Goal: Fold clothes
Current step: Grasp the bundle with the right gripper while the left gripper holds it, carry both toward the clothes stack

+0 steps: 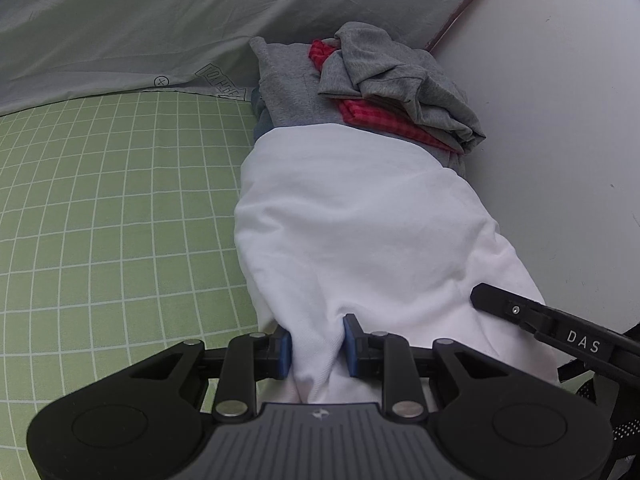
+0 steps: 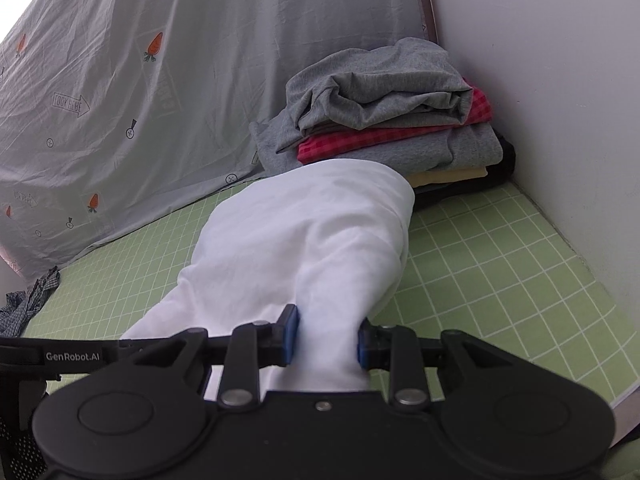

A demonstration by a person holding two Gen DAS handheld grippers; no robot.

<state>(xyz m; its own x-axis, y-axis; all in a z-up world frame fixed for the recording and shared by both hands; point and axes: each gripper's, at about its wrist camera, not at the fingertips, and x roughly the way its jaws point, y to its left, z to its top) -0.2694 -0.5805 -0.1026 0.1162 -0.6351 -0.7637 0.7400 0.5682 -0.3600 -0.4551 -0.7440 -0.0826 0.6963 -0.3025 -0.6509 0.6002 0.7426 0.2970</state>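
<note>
Two hand-held claws carry one folded white garment (image 1: 360, 220) between them above a bed covered in a green grid-patterned sheet (image 1: 100, 220). The left claw (image 1: 318, 346) is clenched on a bunched edge of the white cloth, blue pads pressing in from both sides. The right claw (image 2: 328, 340) grips the neighbouring edge the same way, its pads sunk into the fabric.

The garment stretches straight ahead of both claws, its long axis running away from them toward a pile of folded clothes (image 2: 384, 120) in the corner, where a white wall (image 2: 540, 100) meets a draped grey sheet printed with small carrots (image 2: 140, 100). The rounded far end of the white bundle reaches the foot of the pile and, in the left view, overlaps it. Neither claw looks clearly nearer; they sit side by side.

The white cloth looks soft, smooth and thick, sagging gently. The pile holds grey jersey on top, loosely rumpled, then red checked fabric, more grey, and pale yellow and dark layers beneath. A crumpled checked cloth (image 2: 28, 300) lies well apart, at the sheet's far left.
</note>
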